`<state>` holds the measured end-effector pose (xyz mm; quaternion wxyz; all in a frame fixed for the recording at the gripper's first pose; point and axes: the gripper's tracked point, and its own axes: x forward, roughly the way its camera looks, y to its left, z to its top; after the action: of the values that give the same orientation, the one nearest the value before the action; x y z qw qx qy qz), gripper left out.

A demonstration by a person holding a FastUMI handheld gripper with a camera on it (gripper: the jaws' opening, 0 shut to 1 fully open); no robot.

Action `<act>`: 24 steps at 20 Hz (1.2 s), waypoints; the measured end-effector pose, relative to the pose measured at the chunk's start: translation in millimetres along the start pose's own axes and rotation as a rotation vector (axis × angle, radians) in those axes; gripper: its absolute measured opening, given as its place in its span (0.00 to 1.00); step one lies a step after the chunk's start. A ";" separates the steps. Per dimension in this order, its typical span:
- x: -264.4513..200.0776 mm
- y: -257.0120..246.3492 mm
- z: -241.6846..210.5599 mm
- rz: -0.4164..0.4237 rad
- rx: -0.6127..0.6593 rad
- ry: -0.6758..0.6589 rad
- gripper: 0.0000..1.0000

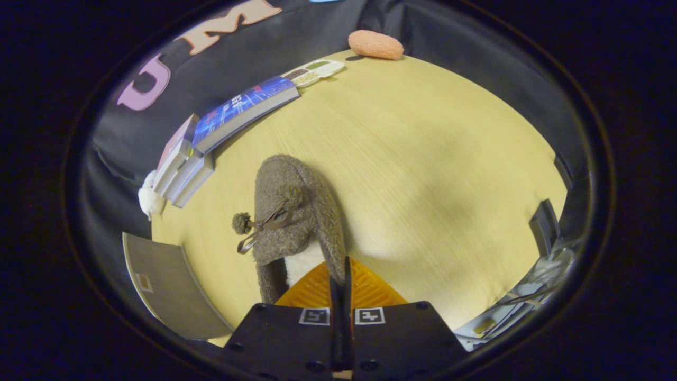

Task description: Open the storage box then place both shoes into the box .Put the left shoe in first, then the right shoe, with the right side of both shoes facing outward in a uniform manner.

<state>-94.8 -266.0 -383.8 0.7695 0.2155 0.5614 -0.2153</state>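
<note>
Fuzzy brown shoe held at its heel collar

The shoe (296,211) is a grey-brown fleecy slipper with a pale lining, a thin brown bow and two pompoms on its upper. Its toe points away from the gripper (341,275), sole down toward the bench (433,174). The gripper's fingers are closed tight together on the right edge of the shoe's opening, pinching the collar between them.

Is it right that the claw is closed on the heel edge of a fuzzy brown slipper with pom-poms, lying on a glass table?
Not quite: the table is light wood, not glass, as the gripper view shows. The rest holds: the claw is closed on the heel edge of the fuzzy brown slipper with pom-poms.
</note>
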 end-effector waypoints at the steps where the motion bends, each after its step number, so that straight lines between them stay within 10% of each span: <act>1: -0.2 2.9 1.1 0.008 0.013 -0.003 0.03; 24: -169.2 323.2 -31.6 0.562 -0.226 -0.032 0.03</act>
<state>19.3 30.4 -201.5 0.8266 0.2722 0.4880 0.0666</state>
